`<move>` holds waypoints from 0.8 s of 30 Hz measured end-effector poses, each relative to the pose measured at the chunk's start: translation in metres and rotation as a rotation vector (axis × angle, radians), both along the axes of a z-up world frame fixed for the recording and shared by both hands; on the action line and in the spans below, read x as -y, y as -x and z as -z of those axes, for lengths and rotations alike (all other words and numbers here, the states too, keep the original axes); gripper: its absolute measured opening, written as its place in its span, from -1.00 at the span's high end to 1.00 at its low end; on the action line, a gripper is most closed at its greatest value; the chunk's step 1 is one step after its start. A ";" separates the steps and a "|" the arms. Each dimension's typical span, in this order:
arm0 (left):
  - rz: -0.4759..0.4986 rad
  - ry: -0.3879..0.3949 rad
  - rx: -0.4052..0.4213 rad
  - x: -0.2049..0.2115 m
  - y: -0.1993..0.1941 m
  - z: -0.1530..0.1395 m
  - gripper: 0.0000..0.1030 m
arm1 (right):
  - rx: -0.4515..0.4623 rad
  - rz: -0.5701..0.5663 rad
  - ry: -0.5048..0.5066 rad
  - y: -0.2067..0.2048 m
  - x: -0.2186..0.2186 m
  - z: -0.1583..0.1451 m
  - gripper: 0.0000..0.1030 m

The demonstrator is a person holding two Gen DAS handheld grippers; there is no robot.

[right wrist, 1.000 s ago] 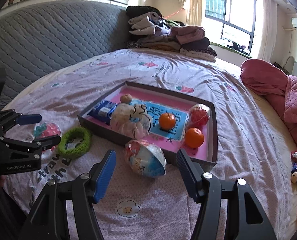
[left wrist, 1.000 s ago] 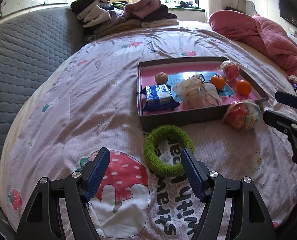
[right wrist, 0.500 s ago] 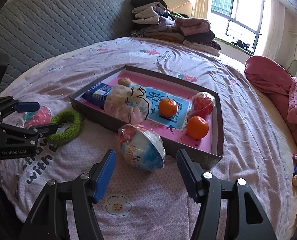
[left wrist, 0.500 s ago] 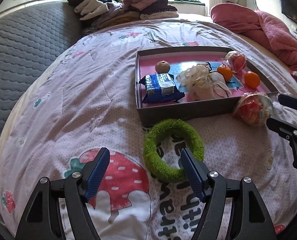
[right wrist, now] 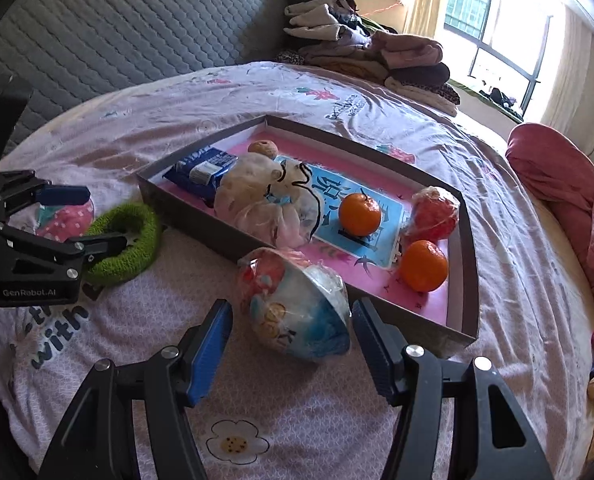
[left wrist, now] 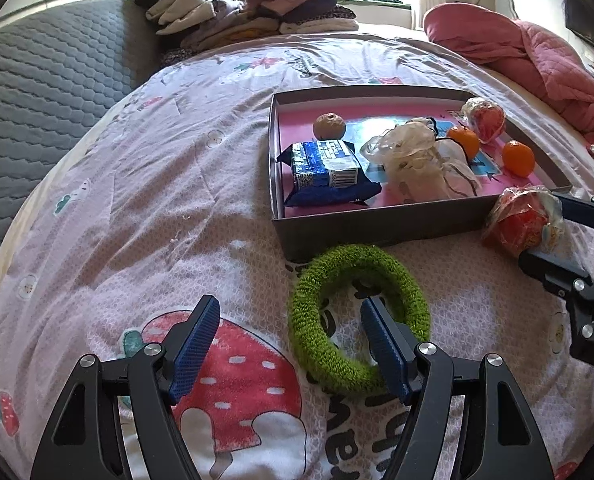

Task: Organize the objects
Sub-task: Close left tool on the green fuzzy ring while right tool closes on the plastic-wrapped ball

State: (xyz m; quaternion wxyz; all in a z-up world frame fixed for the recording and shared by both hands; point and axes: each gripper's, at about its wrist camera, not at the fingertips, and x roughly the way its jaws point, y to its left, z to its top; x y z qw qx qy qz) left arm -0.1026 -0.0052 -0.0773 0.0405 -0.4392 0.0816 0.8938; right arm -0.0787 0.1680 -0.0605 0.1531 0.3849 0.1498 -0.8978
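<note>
Pink printed bedding (left wrist: 185, 208) fills both views, with a strawberry print low in the left wrist frame. Lowest in that frame, the left tongs (left wrist: 291, 338) stand apart; the right pad sits inside the green fuzzy ring (left wrist: 359, 318), the left pad outside it over the strawberry. The ring lies flat just below the near wall of the grey tray (left wrist: 377, 224), close to touching it. At the bottom of the right wrist frame, the right tongs (right wrist: 292, 336) are also apart, straddling the wrapped ball toy (right wrist: 295, 304), which rests on the bed just beside the tray's near wall; whether the pads touch it I cannot tell. Inside the tray, toward mid-frame, lie a blue snack packet (left wrist: 325, 172), a gauzy drawstring pouch (left wrist: 421, 164), a brown nut-like ball (left wrist: 329, 126), two oranges (right wrist: 361, 214), and a wrapped red ball (right wrist: 433, 214). Farther up, folded clothes (left wrist: 249, 12) are stacked at top centre, and a pink quilt (left wrist: 537, 56) bunches at upper right.
</note>
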 end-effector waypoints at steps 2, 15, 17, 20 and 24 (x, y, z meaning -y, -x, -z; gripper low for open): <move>0.007 -0.006 0.004 -0.001 0.002 0.002 -0.45 | 0.000 -0.003 0.003 0.000 0.001 0.001 -0.18; 0.040 -0.045 0.023 -0.009 0.006 0.008 0.43 | 0.017 0.003 0.057 -0.004 -0.003 -0.003 -0.13; 0.039 -0.049 0.024 -0.009 0.006 0.007 0.68 | 0.016 0.002 0.068 -0.006 -0.003 -0.006 -0.13; 0.038 -0.074 0.011 -0.006 0.004 0.000 0.73 | 0.005 0.003 0.090 -0.008 -0.005 -0.013 -0.13; 0.047 -0.077 -0.017 -0.007 0.001 -0.008 0.74 | -0.006 0.008 0.133 -0.010 -0.008 -0.021 -0.13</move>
